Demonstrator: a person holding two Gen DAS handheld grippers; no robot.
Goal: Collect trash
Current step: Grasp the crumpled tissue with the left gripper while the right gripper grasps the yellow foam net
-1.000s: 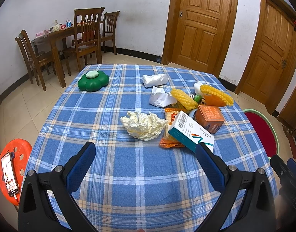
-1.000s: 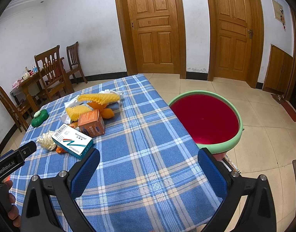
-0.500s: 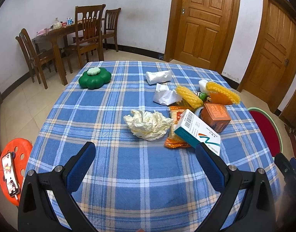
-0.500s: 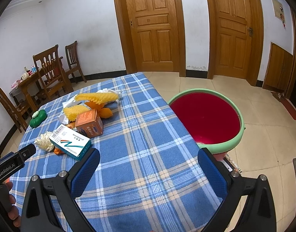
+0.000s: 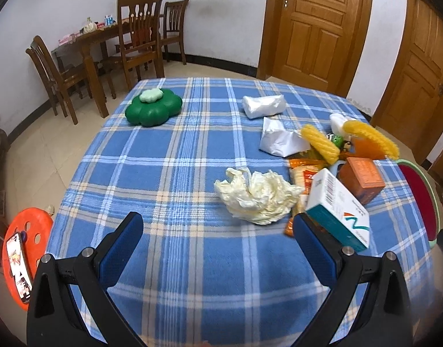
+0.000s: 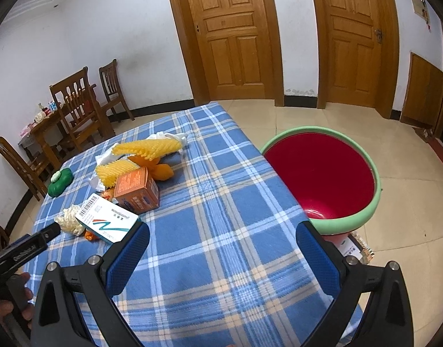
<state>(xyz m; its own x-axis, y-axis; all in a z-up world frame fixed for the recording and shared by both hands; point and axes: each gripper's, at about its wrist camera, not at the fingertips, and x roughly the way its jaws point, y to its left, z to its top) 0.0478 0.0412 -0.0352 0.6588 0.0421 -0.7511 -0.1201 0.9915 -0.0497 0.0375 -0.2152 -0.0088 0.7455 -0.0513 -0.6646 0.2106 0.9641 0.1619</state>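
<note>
Trash lies on the blue plaid table (image 5: 175, 173): a crumpled cream wad (image 5: 259, 196), a white-teal box (image 5: 337, 211), an orange box (image 5: 364, 179), orange wrappers (image 5: 303, 172), two white paper wads (image 5: 263, 105) and yellow foam nets (image 5: 319, 143). The boxes also show in the right wrist view (image 6: 107, 219). My left gripper (image 5: 218, 234) is open and empty, just short of the cream wad. My right gripper (image 6: 221, 244) is open and empty over the table's right side. A red bin with a green rim (image 6: 322, 179) stands beside the table.
A green flower-shaped container (image 5: 153, 110) sits at the table's far left. An orange stool (image 5: 24, 248) with a phone stands low left. A wooden table and chairs (image 5: 111, 46) stand by the far wall. Wooden doors (image 6: 235, 34) lie behind.
My left gripper has moved forward towards the cream wad and the boxes. My right gripper has shifted slightly forward. Both stay open.
</note>
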